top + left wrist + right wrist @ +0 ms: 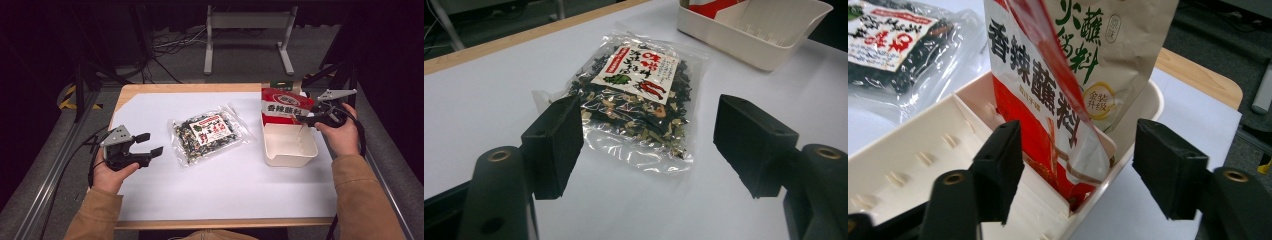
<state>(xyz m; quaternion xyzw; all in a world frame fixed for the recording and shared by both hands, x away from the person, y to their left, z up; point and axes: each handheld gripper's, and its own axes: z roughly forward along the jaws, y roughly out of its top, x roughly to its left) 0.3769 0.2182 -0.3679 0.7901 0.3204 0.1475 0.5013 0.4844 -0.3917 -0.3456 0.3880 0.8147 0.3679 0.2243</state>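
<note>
A clear bag of dark dried seaweed mix (pixel 210 132) (pixel 634 100) (pixel 893 45) with a white and red label lies flat mid-table. My left gripper (pixel 150 144) (pixel 649 145) is open just left of it, jaws pointing at the bag and nothing between them. A white bin (pixel 290 155) (pixel 744 45) (pixel 908 150) stands at the right. A red packet (pixel 282 106) (pixel 1033 85) stands upright at its far end, with a beige packet (pixel 1108 50) behind it. My right gripper (pixel 305 119) (pixel 1078 170) is open, its jaws either side of the red packet's lower corner, pads apart from it.
A white sheet (pixel 225 185) covers most of the wooden table (pixel 200 88). The near part of the bin holds nothing. Beyond the table stand a metal frame (pixel 247 22) and loose cables on the floor. Rails run along both sides of the table.
</note>
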